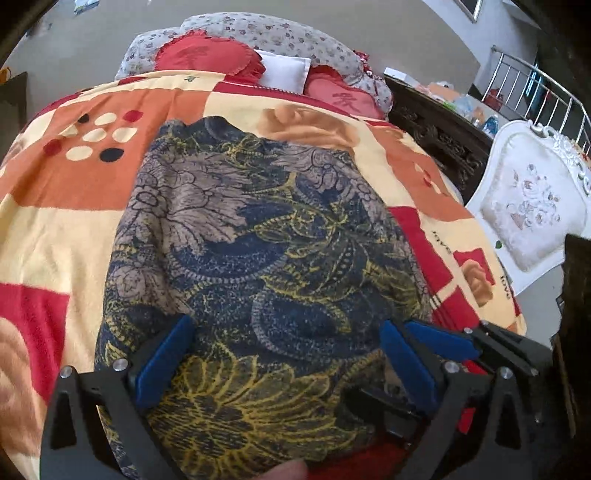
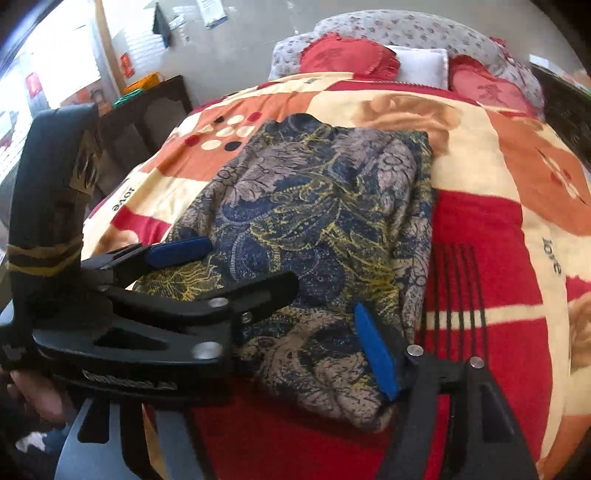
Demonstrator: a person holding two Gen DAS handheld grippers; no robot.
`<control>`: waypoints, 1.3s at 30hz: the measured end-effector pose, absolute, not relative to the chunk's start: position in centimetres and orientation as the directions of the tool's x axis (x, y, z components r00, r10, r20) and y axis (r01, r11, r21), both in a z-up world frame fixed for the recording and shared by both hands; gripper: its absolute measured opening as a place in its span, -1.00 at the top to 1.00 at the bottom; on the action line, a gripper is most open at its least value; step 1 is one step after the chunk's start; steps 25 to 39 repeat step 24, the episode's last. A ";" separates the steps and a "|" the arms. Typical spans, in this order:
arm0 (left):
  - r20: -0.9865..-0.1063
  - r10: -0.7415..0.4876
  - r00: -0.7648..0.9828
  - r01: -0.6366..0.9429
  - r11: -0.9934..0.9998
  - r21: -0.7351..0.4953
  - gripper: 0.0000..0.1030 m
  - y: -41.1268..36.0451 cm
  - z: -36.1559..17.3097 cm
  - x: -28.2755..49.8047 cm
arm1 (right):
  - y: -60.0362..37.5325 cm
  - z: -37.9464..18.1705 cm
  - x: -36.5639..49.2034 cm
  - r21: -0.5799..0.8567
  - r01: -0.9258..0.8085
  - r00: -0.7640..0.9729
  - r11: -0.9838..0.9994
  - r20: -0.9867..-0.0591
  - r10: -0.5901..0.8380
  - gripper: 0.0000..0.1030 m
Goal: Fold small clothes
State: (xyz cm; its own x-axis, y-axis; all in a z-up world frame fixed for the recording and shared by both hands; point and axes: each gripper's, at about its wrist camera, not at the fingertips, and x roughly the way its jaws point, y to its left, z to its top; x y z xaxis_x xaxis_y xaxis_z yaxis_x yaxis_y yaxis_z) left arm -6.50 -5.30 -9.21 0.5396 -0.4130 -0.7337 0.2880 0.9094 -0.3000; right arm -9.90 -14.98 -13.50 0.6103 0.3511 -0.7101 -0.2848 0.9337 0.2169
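Note:
A folded garment (image 1: 258, 236) (image 2: 317, 229), dark blue with yellow and grey flower print, lies flat on the patchwork blanket (image 1: 70, 206) (image 2: 491, 258). My left gripper (image 1: 286, 328) hovers over the garment's near end, its blue pads (image 1: 162, 363) spread wide and nothing pinched. It also shows from the side in the right wrist view, left gripper (image 2: 221, 269). My right gripper (image 2: 266, 325) stands open at the garment's near right corner. Its right pad (image 2: 376, 354) is clear of the cloth, and its left finger is hidden behind the left gripper. One right gripper finger (image 1: 441, 338) shows beside my left one.
Red heart cushions (image 1: 207, 55) (image 2: 347, 55), a white pillow (image 1: 284, 70) and a flowered bolster (image 1: 258, 29) lie at the bed's head. A white carved chair (image 1: 532, 206) and a dark carved frame (image 1: 439, 136) stand right of the bed. A dark cabinet (image 2: 155, 114) stands left.

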 end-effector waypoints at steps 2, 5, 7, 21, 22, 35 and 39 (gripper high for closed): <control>-0.728 -0.436 0.529 0.285 0.900 -0.331 -0.99 -4.8 -9.0 -6.3 | -15.5 -13.5 -9.8 0.252 -0.278 0.607 0.927 -0.702 0.373 -0.57; -0.733 -0.407 0.545 0.294 0.911 -0.288 -0.99 -4.6 -7.2 -5.5 | -15.8 -12.8 -9.4 0.264 -0.296 0.578 0.918 -0.716 0.392 -0.56; -0.711 -0.376 0.594 0.281 0.925 -0.255 -0.99 -4.1 -5.2 -4.0 | -16.3 -11.3 -9.1 0.265 -0.305 0.583 0.915 -0.707 0.399 -0.53; -0.812 -0.082 0.578 0.056 0.997 -0.061 -0.32 -5.8 -8.1 13.0 | -17.4 -10.3 7.0 0.212 -0.018 0.591 0.977 -0.786 0.181 0.71; -0.815 -0.071 0.575 0.059 0.997 -0.045 -0.32 -6.0 -9.3 12.9 | -17.4 -11.1 7.6 0.206 -0.012 0.582 0.978 -0.795 0.174 0.71; -0.783 -0.062 0.619 0.071 0.997 -0.023 -0.36 -6.3 -9.9 11.9 | -17.4 -13.3 8.2 0.201 -0.008 0.572 0.980 -0.803 0.169 0.76; -0.783 -0.062 0.619 0.071 0.997 -0.023 -0.36 -6.3 -9.9 11.9 | -17.4 -13.3 8.2 0.201 -0.008 0.572 0.980 -0.803 0.169 0.76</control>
